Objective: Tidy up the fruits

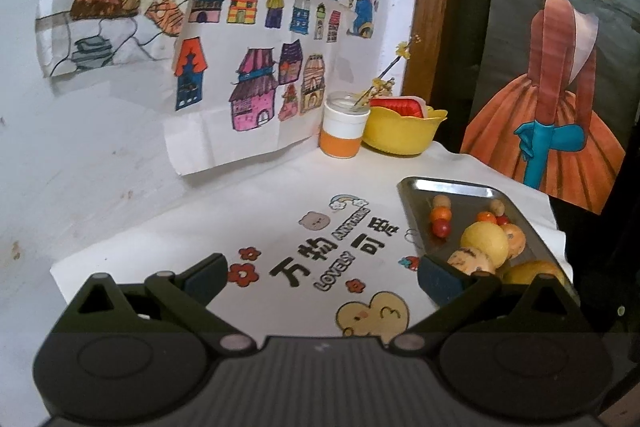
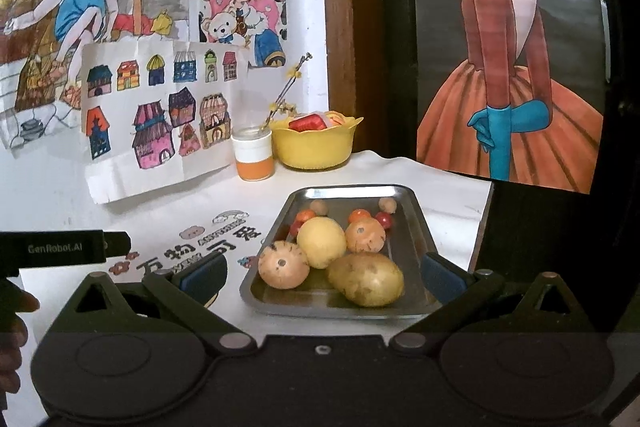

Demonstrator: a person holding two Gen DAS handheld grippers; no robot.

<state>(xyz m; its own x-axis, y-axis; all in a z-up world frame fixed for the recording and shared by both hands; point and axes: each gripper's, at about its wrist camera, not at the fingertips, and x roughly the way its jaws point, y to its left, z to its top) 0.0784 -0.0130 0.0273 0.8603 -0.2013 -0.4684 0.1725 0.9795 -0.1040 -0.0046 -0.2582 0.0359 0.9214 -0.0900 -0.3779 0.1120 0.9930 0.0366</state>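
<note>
Here the fruits lie together in a metal tray (image 2: 416, 227) on the counter (image 2: 256, 195), and the tray sits straight ahead of the right tool (image 2: 324, 277), between the lines of its two fingers. The right tool is wide open and holds nothing. Nearest to it is a yellowish, potato-like piece (image 2: 366, 279), whose long axis runs roughly across the view, so I judge that the fingers, as they are turned now, would take it along its length unless the wrist turns. Just behind it are a speckled orange fruit (image 2: 283, 265), a round yellow fruit (image 2: 321, 242) and a second orange fruit (image 2: 365, 235), close together and partly touching. Small red, orange and brown fruits (image 2: 360, 215) lie at the far end of the tray. The left tool (image 1: 322, 277) is also open and empty; for it the tray (image 1: 448, 185) is off to the right, so the right tool seems nearer. Beyond the tray stand a yellow bowl (image 2: 314, 143) and a white and orange cup (image 2: 254, 155), well apart from the fruits. Nothing stands between the right tool and the tray; only the tray rim and the close neighbours can disturb a grasp.
</note>
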